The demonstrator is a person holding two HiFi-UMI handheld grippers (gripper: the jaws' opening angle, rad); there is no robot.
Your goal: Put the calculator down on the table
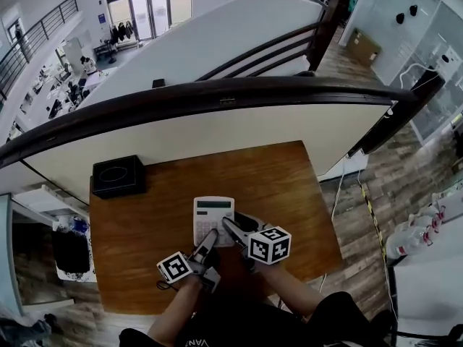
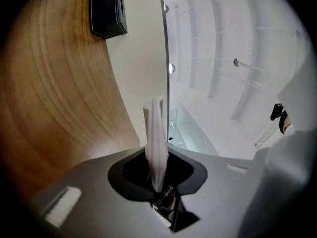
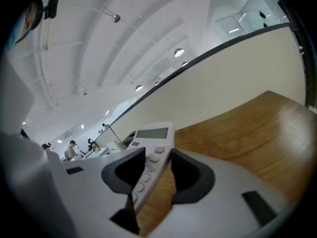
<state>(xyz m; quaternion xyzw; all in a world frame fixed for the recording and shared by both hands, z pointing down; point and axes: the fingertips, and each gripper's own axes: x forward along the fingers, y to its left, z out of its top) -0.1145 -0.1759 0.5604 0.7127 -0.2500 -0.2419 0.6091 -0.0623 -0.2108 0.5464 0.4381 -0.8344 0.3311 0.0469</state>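
Observation:
A white calculator (image 1: 213,217) with a grey-green display is held over the brown wooden table (image 1: 289,194), gripped at its near end by both grippers. My left gripper (image 1: 207,243) is shut on the near left corner. In the left gripper view the calculator (image 2: 154,125) shows edge-on as a thin white slab standing between the jaws of the left gripper (image 2: 158,158). My right gripper (image 1: 233,229) is shut on the near right side. In the right gripper view the calculator (image 3: 152,133) runs forward between the jaws of the right gripper (image 3: 157,156), keys and display facing up.
A black box (image 1: 118,176) sits at the table's far left corner, also in the left gripper view (image 2: 106,10). A cream wall with a dark handrail (image 1: 217,92) runs behind the table. To the right, the table edge drops to a wood-plank floor (image 1: 376,194).

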